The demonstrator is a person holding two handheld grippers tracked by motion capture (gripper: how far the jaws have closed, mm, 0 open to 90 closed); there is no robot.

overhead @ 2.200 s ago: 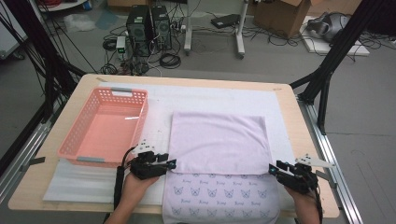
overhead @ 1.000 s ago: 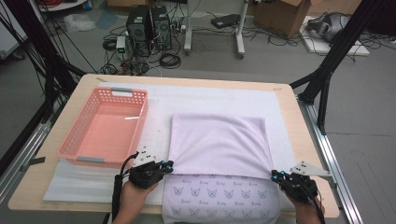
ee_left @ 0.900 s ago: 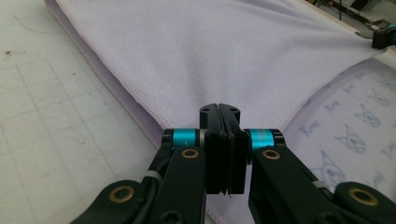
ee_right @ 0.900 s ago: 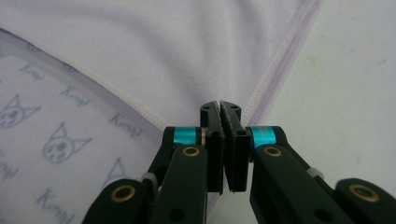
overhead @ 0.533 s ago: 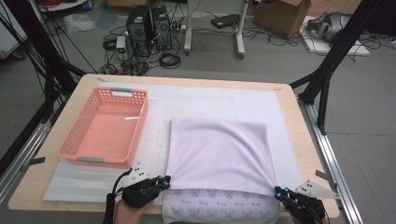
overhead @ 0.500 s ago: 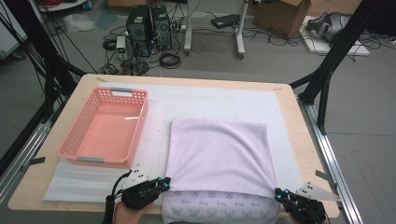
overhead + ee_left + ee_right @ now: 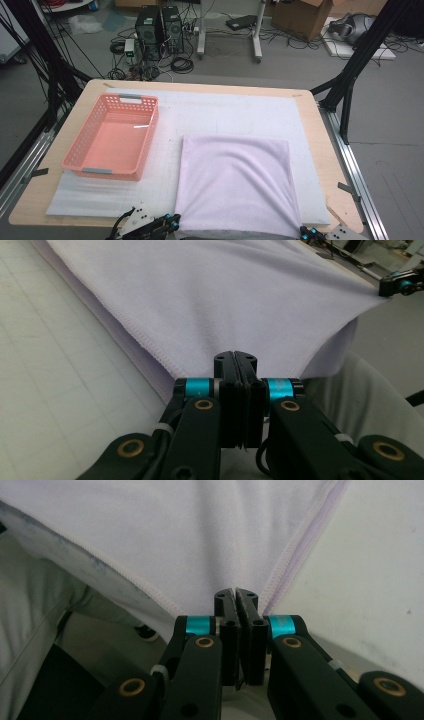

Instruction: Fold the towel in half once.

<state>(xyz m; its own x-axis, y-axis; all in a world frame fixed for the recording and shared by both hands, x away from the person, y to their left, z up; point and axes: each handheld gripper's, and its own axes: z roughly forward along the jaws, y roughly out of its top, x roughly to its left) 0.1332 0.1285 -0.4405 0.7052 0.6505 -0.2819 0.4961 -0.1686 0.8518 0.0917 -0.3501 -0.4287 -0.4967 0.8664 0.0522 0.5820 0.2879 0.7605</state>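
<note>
Lilac towel lies on the white foam mat on the desk, right of centre, folded over so its near edge hangs at the desk's front edge w/ both near corners pinched. Left tongs at the towel's near-left corner: jaws pressed fully together in the left gripper view, cloth edge caught between them, hem stitching running away up-left. Right tongs at the near-right corner, barely in frame in the high view; right gripper view has the jaws tight together on the cloth, stitched hem going up-right. Fabric btwn the two corners is pulled fairly taut, w/ soft wrinkles fanning across the top. Other tongs visible far right in the left gripper view, on the opposite corner. Pink basket sits left of the towel on the mat, apart from it, nothing in it.
</note>
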